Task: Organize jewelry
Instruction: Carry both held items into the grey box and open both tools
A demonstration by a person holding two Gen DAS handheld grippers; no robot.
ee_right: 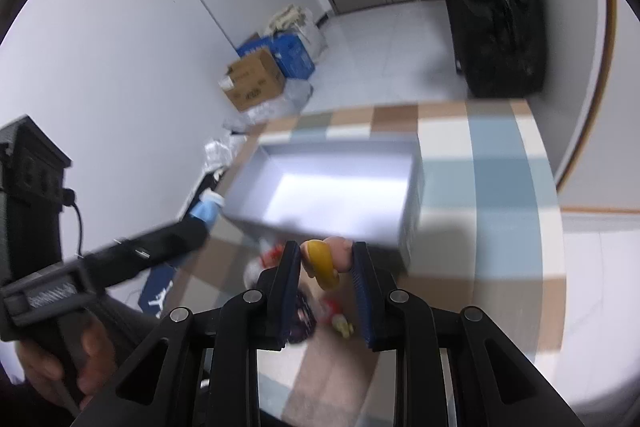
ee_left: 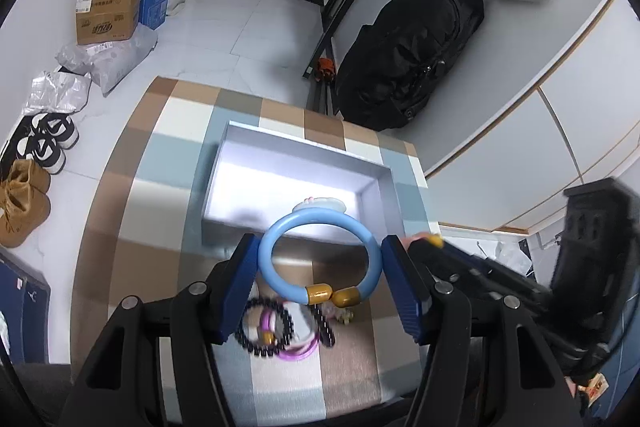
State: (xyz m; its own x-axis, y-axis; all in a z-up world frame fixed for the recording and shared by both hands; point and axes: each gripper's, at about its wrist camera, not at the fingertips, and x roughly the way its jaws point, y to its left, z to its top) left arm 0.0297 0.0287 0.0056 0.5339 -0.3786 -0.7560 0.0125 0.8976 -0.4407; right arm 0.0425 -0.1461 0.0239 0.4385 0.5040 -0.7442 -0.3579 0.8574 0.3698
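A light blue bangle with gold caps hangs above the table's near side, and my left gripper is shut on it, one blue pad on each side. Just beyond it stands an open silver-grey box with a pale trinket at its near wall. Under the bangle lie a black bead bracelet and a purple bangle. My right gripper is shut on a small yellow and pink piece, in front of the box. The left gripper with the blue bangle shows at its left.
A checked cloth covers the table, whose far edge lies just past the box. On the floor sit a cardboard box, plastic bags and shoes. A black bag leans on the wall. More small pieces lie under the right gripper.
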